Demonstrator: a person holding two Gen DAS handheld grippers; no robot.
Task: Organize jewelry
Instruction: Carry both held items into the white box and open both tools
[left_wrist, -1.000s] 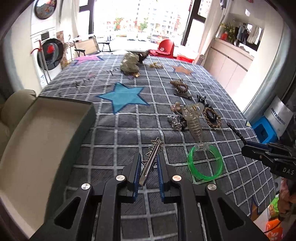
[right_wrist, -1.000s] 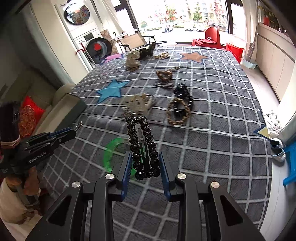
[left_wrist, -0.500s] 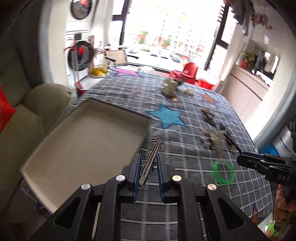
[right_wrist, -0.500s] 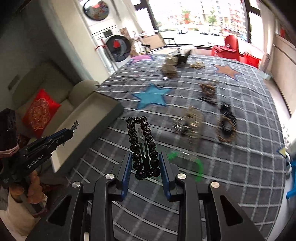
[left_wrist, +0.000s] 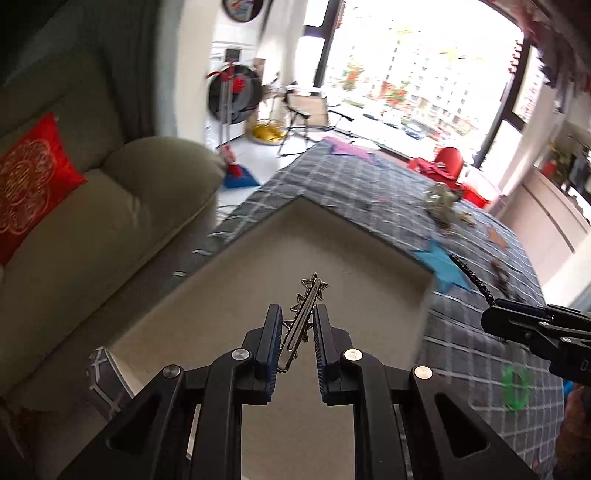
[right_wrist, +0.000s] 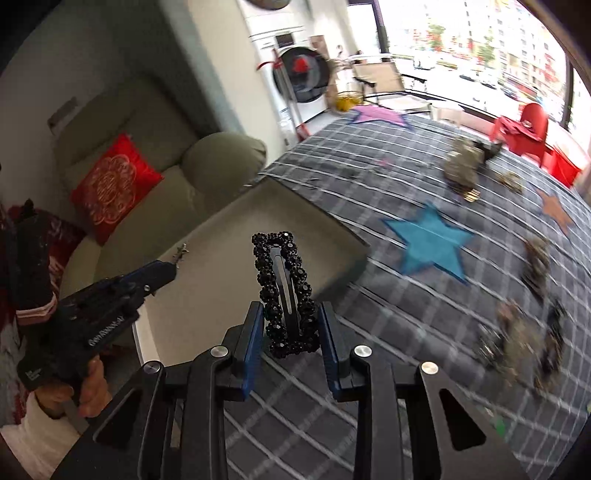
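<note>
My left gripper (left_wrist: 297, 312) is shut on a silver star hair clip (left_wrist: 304, 315) and holds it above the beige tray (left_wrist: 332, 243) at the table's left edge. My right gripper (right_wrist: 290, 312) is shut on a black beaded hair clip (right_wrist: 284, 291), held above the grey checked cloth just right of the tray (right_wrist: 266, 206). The left gripper also shows in the right wrist view (right_wrist: 173, 260), over the tray. The right gripper shows in the left wrist view (left_wrist: 493, 308) with the black clip sticking up.
More jewelry lies on the cloth: a green bangle (left_wrist: 515, 384), a blurred pile of bracelets and clips (right_wrist: 524, 336), and a pile (right_wrist: 463, 166) at the far end. A sofa (left_wrist: 92, 221) with a red cushion (right_wrist: 114, 184) stands left of the table.
Both grippers have swung left with their clips. The left one has come over the tray. The right one has moved from over the green bangle to beside the tray.
</note>
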